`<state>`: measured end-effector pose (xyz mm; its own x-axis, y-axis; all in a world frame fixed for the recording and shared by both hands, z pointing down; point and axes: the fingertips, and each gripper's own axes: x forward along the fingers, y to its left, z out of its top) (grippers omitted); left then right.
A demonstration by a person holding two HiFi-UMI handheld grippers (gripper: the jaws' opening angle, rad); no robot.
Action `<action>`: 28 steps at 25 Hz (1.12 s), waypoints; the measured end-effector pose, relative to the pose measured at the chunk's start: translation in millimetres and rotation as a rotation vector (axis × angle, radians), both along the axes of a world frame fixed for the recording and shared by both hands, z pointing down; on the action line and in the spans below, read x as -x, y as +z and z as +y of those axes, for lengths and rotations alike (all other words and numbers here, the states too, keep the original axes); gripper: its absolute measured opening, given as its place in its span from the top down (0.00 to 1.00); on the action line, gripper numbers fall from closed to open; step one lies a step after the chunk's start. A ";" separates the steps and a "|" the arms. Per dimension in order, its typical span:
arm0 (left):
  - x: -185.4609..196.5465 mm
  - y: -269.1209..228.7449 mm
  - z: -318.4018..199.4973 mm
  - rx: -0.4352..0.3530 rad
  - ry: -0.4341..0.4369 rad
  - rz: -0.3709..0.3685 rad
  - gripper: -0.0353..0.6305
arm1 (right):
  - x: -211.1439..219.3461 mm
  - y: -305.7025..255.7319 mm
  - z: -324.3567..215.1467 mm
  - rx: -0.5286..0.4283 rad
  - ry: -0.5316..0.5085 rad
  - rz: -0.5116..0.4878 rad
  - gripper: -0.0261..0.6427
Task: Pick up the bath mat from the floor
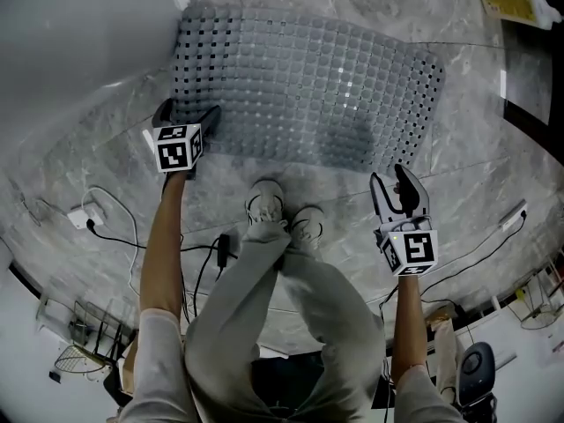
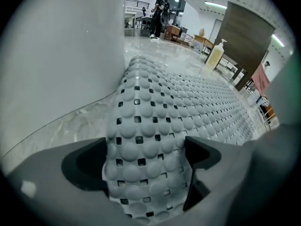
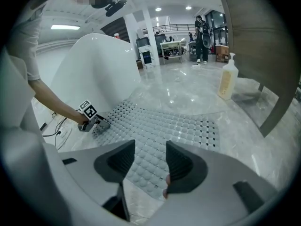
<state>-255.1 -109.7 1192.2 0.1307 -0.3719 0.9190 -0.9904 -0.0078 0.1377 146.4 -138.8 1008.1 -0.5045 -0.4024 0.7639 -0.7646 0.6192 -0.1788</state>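
The grey bath mat (image 1: 308,86), studded with bumps and square holes, lies on the marble floor ahead of my feet. My left gripper (image 1: 187,118) is at its near left corner. In the left gripper view that corner of the mat (image 2: 146,145) is lifted and pinched between the jaws of the left gripper (image 2: 146,161). My right gripper (image 1: 389,177) hovers by the mat's near right corner. Its jaws stand apart in the right gripper view, where the right gripper (image 3: 150,149) has the mat's edge (image 3: 155,173) showing below the gap, untouched.
A white curved tub (image 1: 70,33) rises just left of the mat. A soap bottle (image 1: 520,7) stands by a dark panel (image 3: 263,46) at the far right. A white adapter (image 1: 84,217) and cables lie on the floor to the left, near my shoes (image 1: 267,203).
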 end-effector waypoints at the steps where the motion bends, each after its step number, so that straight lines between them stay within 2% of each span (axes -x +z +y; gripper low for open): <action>1: 0.1 0.3 0.4 0.001 0.001 0.003 0.18 | -0.2 1.0 1.1 0.002 -0.003 0.002 0.64; 8: 2.0 -1.5 -0.2 0.029 0.004 -0.009 0.19 | 0.0 2.3 0.0 -0.001 0.003 0.008 0.64; 11: -5.5 -4.4 -0.6 0.039 0.026 -0.004 0.27 | 1.5 2.6 -0.1 -0.002 0.005 0.009 0.64; 16: -38.2 -13.1 -0.9 0.019 0.139 0.018 0.66 | 4.3 4.8 -2.6 -0.003 0.010 0.007 0.64; 18: -46.0 -16.7 -0.4 0.014 0.159 0.026 0.75 | 2.6 4.4 -3.9 -0.003 0.014 0.010 0.65; 21: -52.6 -23.2 -0.6 0.009 0.157 0.049 0.82 | -4.0 2.4 -5.7 -0.005 0.029 0.018 0.65; 28: -55.8 -38.5 -0.7 0.015 0.117 0.052 0.85 | -35.1 6.4 1.3 0.001 0.094 0.030 0.65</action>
